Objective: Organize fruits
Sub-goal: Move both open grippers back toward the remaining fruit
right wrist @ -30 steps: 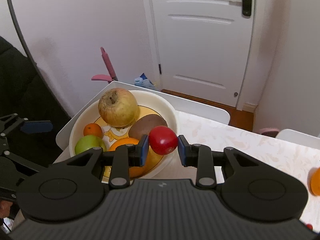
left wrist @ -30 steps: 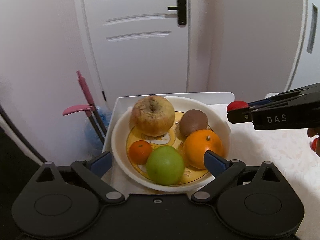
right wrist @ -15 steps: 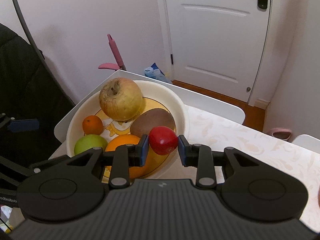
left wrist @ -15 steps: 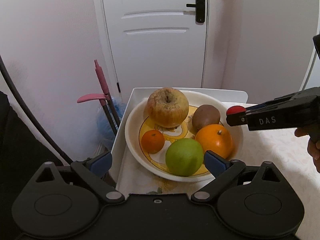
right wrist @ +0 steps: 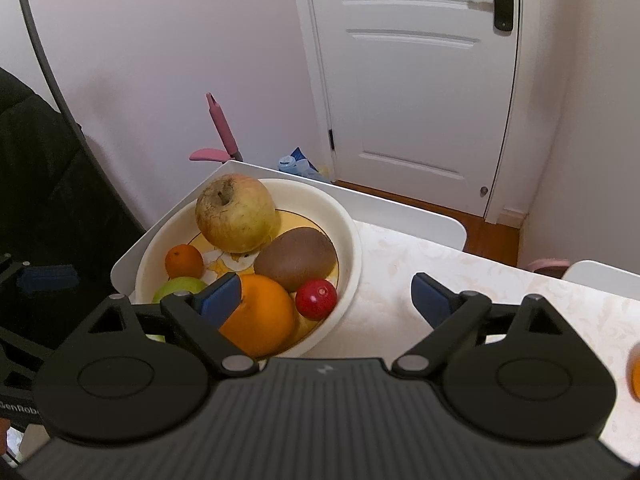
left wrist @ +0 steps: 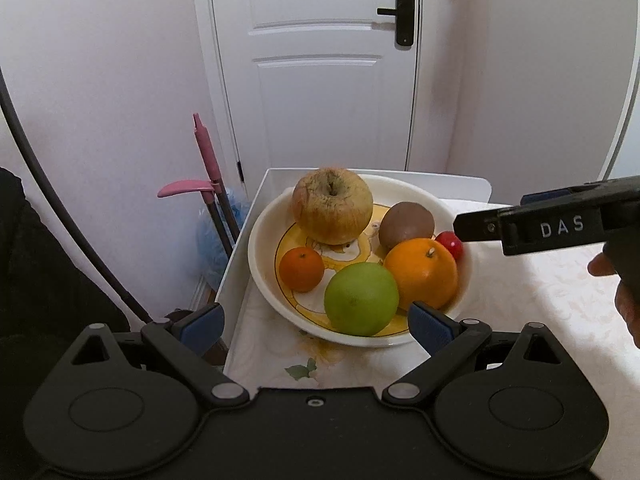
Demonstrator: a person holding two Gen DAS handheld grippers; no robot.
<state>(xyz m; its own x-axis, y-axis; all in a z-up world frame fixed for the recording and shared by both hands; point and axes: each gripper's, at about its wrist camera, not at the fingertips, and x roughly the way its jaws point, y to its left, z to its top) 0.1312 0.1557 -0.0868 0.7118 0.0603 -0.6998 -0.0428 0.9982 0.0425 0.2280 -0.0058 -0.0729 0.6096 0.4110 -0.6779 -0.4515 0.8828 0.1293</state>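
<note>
A cream bowl [left wrist: 260, 240] [right wrist: 352, 248] holds a wrinkled yellow apple [left wrist: 332, 204], a kiwi [left wrist: 406, 224], an orange [left wrist: 420, 272], a green apple [left wrist: 360, 298] and a small mandarin [left wrist: 301, 269]. A small red fruit [right wrist: 316, 299] [left wrist: 450, 243] lies loose in the bowl against its right wall, beside the orange [right wrist: 260, 316]. My right gripper [right wrist: 327, 292] hovers over that rim. Its jaws are opening wide and the pads touch nothing. My left gripper [left wrist: 316, 324] stands open at the bowl's near side, holding nothing.
The bowl sits in a white tray [right wrist: 400, 208] at the end of a table with a pale patterned cloth [right wrist: 440, 264]. Another orange fruit [right wrist: 634, 368] shows at the right edge. A pink mop handle [left wrist: 206, 152] and a white door [left wrist: 320, 80] stand behind.
My right gripper, which was shut on the red fruit, has opened wide. The fruit has dropped into the bowl by the orange. The left wrist view has shifted slightly.
</note>
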